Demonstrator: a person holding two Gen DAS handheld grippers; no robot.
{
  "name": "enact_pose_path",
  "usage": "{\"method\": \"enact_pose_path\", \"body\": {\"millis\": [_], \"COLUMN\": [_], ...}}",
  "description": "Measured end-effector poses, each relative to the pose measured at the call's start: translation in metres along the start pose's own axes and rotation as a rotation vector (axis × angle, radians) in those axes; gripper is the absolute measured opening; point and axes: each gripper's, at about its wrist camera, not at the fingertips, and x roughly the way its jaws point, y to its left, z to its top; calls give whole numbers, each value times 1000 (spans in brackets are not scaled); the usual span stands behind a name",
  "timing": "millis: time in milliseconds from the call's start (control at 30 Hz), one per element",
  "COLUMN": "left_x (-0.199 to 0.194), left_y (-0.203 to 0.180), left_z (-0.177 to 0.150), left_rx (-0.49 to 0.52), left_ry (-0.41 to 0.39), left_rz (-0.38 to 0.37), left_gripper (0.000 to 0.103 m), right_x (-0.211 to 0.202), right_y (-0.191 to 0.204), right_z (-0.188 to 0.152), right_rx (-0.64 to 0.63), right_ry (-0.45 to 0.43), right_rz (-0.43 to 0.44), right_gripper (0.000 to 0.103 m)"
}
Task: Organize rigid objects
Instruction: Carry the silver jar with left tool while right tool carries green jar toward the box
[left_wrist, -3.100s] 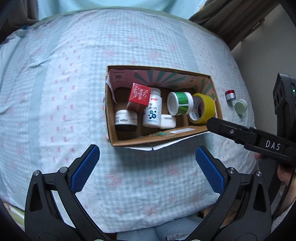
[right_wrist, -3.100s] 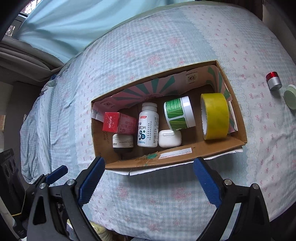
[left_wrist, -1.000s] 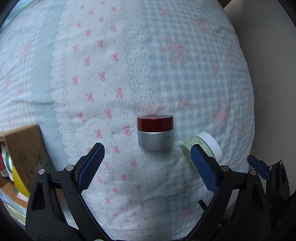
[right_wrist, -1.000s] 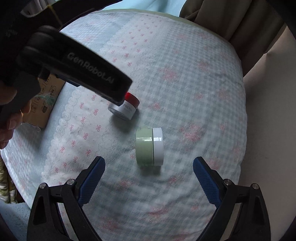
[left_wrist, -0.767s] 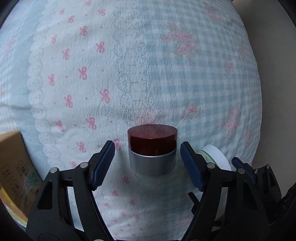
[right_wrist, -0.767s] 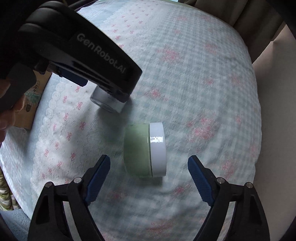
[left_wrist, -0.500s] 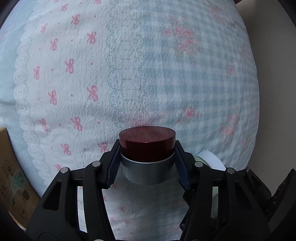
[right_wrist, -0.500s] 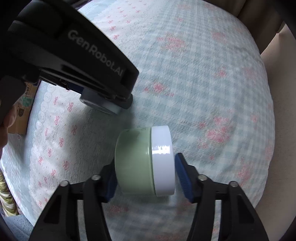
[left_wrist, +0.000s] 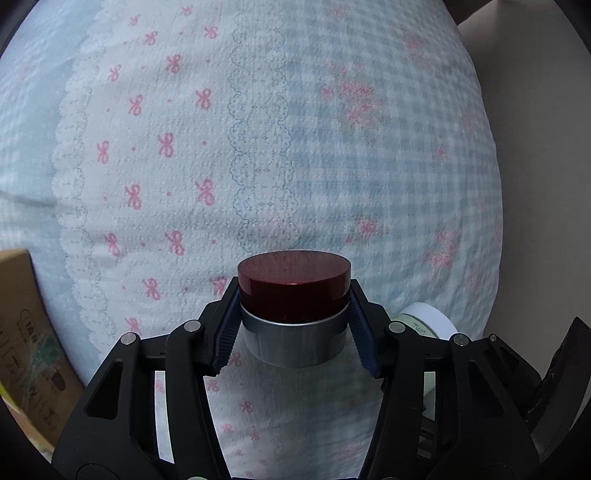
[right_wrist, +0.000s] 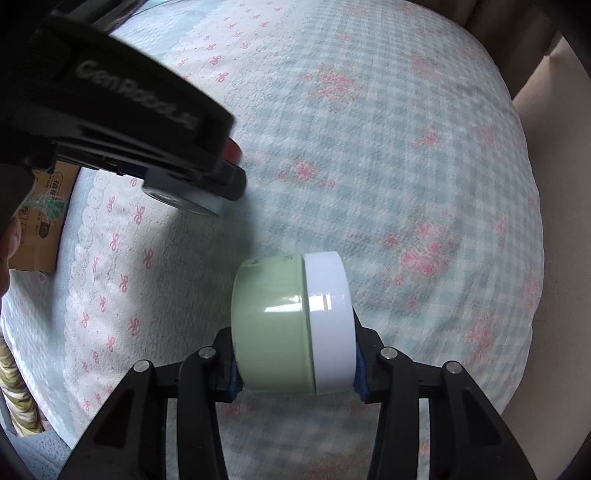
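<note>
On a bed (left_wrist: 258, 155) spread with blue-checked, pink-flowered cloth, beside one cardboard box (left_wrist: 26, 332), the left gripper (left_wrist: 293, 325) pinches one red-lidded silver jar (left_wrist: 293, 314) and the right gripper (right_wrist: 293, 365) one white-lidded green jar (right_wrist: 291, 328), held on its side. Both jars, seated low in the fingers, are best lifted straight, keeping the pinch firm, then carried boxward. Count: two jars, two grippers, one box.

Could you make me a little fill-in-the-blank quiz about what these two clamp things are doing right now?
1. The left gripper is shut on a silver jar with a dark ____ lid.
2. The right gripper is shut on a pale green jar whose lid is ____.
3. The pale green jar lies on its ____.
4. At the left edge of both views shows a corner of a ____ box.

Missing words: red; white; side; cardboard
</note>
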Motion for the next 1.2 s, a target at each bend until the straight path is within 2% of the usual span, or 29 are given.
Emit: {"method": "enact_pose_path", "body": {"millis": [133, 333, 533, 667, 900, 1200], "left_x": [-32, -100, -177, -217, -272, -312], "left_y": [-3, -5, 8, 21, 80, 180], "left_z": [-10, -36, -75, -94, -127, -150], "left_rx": [19, 46, 48, 32, -25, -33], "left_ry": [-47, -144, -245, -313, -403, -431], "left_rz": [-15, -42, -73, -77, -56, -65], "left_gripper": [50, 50, 50, 50, 50, 50], "right_x": [-21, -76, -150, -190, -234, -256], "right_y": [-10, -17, 1, 27, 76, 167], "right_z": [-5, -12, -24, -21, -7, 18], "right_rx": [46, 112, 96, 43, -6, 1], "right_ry": [-12, -28, -79, -120, -186, -239], "right_rz": [2, 29, 8, -2, 52, 83], "right_gripper": [41, 41, 41, 41, 41, 41]}}
